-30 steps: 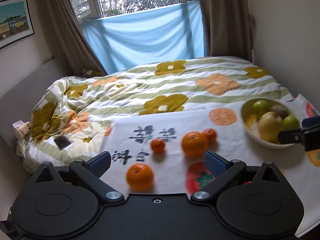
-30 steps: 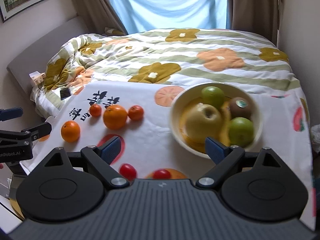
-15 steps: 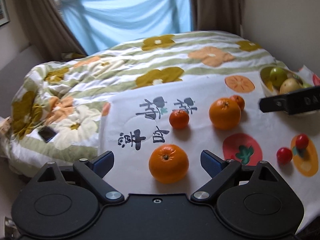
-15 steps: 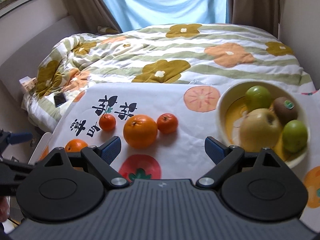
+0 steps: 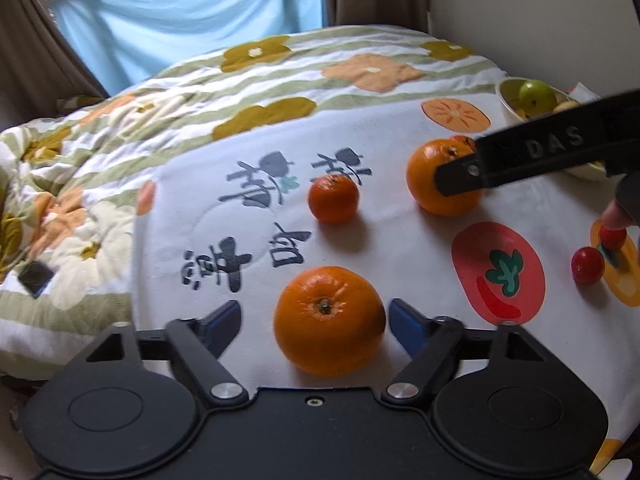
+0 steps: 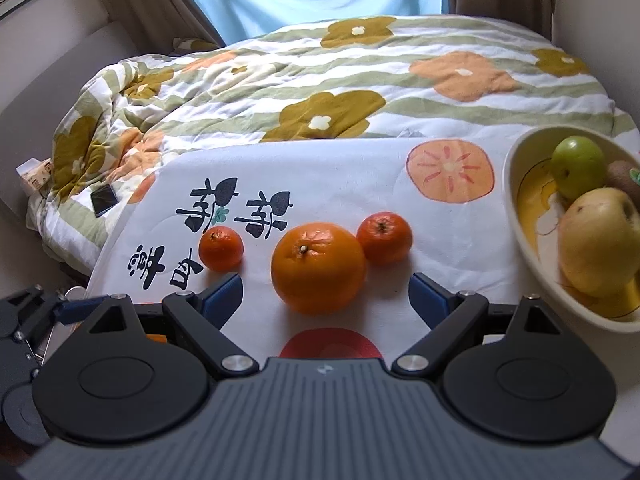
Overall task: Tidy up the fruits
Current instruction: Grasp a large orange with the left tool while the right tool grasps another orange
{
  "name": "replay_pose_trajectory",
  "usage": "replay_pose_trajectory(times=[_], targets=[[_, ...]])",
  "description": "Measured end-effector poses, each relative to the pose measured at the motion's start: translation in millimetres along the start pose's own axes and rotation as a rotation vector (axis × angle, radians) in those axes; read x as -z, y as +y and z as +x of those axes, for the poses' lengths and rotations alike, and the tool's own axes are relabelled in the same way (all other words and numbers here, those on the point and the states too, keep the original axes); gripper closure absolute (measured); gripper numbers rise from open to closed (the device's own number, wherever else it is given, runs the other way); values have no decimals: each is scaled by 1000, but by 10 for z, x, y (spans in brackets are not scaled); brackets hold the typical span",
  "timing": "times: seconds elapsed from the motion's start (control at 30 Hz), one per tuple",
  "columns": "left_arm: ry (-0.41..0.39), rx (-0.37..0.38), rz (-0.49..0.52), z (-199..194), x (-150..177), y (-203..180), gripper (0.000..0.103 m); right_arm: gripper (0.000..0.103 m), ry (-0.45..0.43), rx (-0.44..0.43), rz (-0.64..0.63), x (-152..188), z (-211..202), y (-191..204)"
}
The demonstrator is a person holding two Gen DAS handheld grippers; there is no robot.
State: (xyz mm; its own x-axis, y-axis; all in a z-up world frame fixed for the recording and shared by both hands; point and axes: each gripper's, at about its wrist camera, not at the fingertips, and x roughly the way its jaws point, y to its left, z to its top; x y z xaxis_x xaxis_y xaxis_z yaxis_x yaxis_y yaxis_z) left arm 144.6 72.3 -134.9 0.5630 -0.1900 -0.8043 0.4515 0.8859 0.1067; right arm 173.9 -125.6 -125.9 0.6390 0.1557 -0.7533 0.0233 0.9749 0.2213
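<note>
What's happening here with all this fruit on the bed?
A person holding two grippers is sorting fruit on a printed cloth. The left gripper is open around one large orange; the right gripper is open just before another large orange. Neither has closed. A bowl at the right already holds apples and a kiwi.

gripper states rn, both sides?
Left tongs: open, empty, straddling the nearest large round orange.
Right tongs: open, empty, in front of the bigger orange between two small tangerines.
</note>
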Motion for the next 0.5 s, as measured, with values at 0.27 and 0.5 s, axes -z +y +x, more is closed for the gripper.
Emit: replay_pose_trajectory(times=[0.27,0.5], targets=[[2,51,4,34,12,33,39,0,35,27,34,-1,165,45],[-1,46,7,48,-6,80,40,5,47,39,39,-22,245,90]])
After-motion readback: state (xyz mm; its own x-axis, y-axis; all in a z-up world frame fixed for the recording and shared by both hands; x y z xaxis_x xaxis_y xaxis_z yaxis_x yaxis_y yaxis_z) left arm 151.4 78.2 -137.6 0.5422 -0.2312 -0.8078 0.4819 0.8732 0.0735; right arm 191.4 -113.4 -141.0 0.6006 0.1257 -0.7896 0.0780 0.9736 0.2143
